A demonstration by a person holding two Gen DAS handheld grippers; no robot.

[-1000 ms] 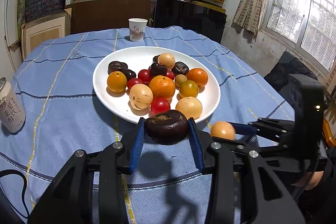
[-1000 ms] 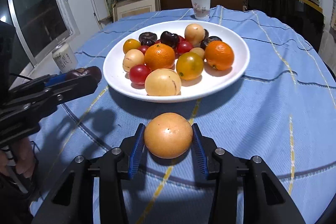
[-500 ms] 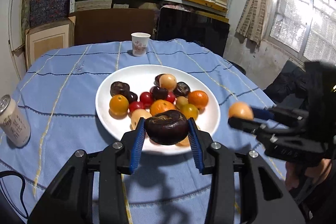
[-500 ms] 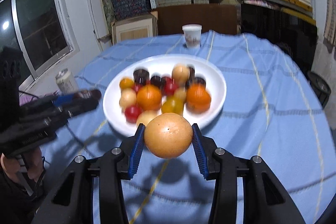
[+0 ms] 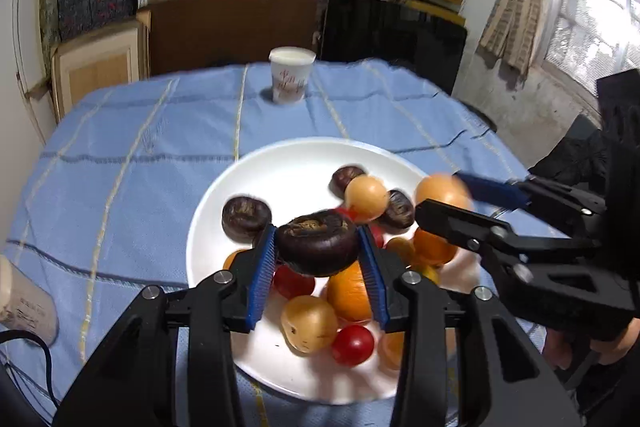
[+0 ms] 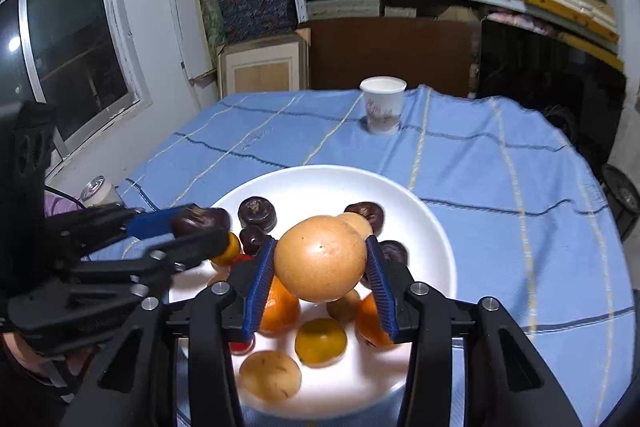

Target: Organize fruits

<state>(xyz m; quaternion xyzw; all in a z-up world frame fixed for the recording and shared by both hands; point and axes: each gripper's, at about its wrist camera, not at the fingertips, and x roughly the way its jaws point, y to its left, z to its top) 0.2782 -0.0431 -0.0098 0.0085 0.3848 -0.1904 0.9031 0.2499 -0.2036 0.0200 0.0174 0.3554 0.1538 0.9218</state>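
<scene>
Two fruits hang directly over the white plate (image 6: pixel 436 227) as both hand-held grippers begin to let go.

The left hand-held gripper (image 5: pixel 318 259) carries a dark, wrinkled fruit (image 5: pixel 318 247) above the plate's near-left pile, its jaws opening with the fruit between the blue pads. The right hand-held gripper (image 6: pixel 320 275) brackets a round tan-orange fruit (image 6: pixel 320 259) over the plate's middle, jaws also opening around it. Each fruit lies straight ahead of its own gripper, with the heap of oranges and cherry tomatoes just below. The left gripper's fruit lies flat, long axis across the jaws.
</scene>
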